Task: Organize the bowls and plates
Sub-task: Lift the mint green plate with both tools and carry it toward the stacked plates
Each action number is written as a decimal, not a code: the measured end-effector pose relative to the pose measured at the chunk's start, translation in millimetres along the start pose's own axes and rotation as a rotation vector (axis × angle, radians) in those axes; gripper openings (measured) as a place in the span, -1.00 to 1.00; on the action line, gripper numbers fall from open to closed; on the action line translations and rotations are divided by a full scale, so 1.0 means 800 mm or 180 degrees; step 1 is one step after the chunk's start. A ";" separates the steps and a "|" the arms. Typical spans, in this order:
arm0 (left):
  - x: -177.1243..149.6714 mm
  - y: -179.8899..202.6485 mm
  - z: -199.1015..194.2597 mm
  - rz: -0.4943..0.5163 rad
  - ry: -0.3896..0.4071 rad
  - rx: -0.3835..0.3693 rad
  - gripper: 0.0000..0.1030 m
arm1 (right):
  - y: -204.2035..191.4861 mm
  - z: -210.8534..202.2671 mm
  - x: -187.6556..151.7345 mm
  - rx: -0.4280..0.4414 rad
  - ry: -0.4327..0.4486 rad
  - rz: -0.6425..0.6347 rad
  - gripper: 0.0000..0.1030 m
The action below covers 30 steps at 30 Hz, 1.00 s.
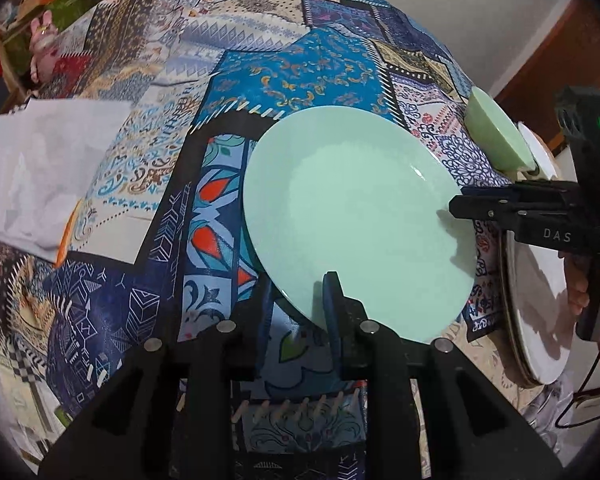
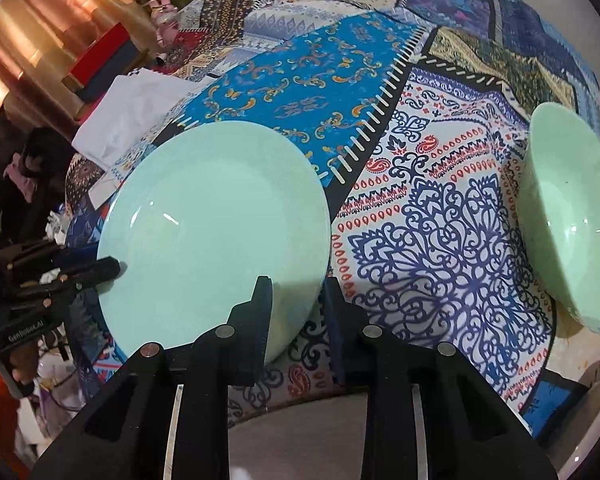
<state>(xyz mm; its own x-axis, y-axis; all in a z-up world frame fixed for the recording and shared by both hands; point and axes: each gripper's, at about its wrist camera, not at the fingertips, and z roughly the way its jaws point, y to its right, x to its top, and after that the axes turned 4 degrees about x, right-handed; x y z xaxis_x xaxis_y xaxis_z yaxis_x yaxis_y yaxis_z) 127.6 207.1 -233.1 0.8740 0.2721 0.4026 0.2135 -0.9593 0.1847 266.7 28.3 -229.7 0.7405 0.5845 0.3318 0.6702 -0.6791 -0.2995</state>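
The mint-green plate (image 1: pixel 356 224) lies on your patchwork tablecloth (image 1: pixel 300 72), both grippers at its rim. Your left gripper (image 1: pixel 300 304) has its jaws spread, one finger over the plate's near edge, one under it. Your right gripper (image 2: pixel 296 304) straddles the opposite edge, jaws also spread (nothing pinched). The mint-green bowl (image 2: pixel 572 216) sits beyond the plate, beside a white plate (image 1: pixel 540 304).

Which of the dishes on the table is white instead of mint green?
The large white plate at the table's edge, beneath the right gripper. The plate between both grippers and the bowl beyond are mint green.
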 end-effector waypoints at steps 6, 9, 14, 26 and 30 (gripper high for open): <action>0.009 -0.004 0.010 -0.0067 -0.0005 -0.0017 -0.54 | -0.001 0.009 0.004 0.0001 0.0055 0.0016 -0.50; 0.012 -0.004 0.012 -0.0077 0.0042 -0.0011 -0.54 | -0.008 0.008 0.001 -0.0073 0.0100 -0.0040 -0.52; 0.012 0.003 0.009 -0.0022 0.0138 0.0078 -0.49 | -0.015 0.003 -0.005 -0.0185 0.0181 -0.0105 -0.52; 0.009 0.011 -0.023 -0.0026 0.0333 0.0044 -0.48 | -0.023 -0.039 -0.023 -0.0124 0.0440 -0.0115 -0.52; 0.007 0.018 -0.039 -0.0018 0.0413 0.0052 -0.48 | -0.028 -0.058 -0.032 -0.0110 0.0572 -0.0126 -0.52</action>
<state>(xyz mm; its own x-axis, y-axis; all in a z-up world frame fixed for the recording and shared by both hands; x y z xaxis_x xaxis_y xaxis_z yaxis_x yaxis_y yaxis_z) 122.3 197.2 -200.3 0.8093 0.2838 0.5143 0.2262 -0.9586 0.1730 230.4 7.8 -189.6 0.6906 0.5244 0.4981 0.6942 -0.6738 -0.2532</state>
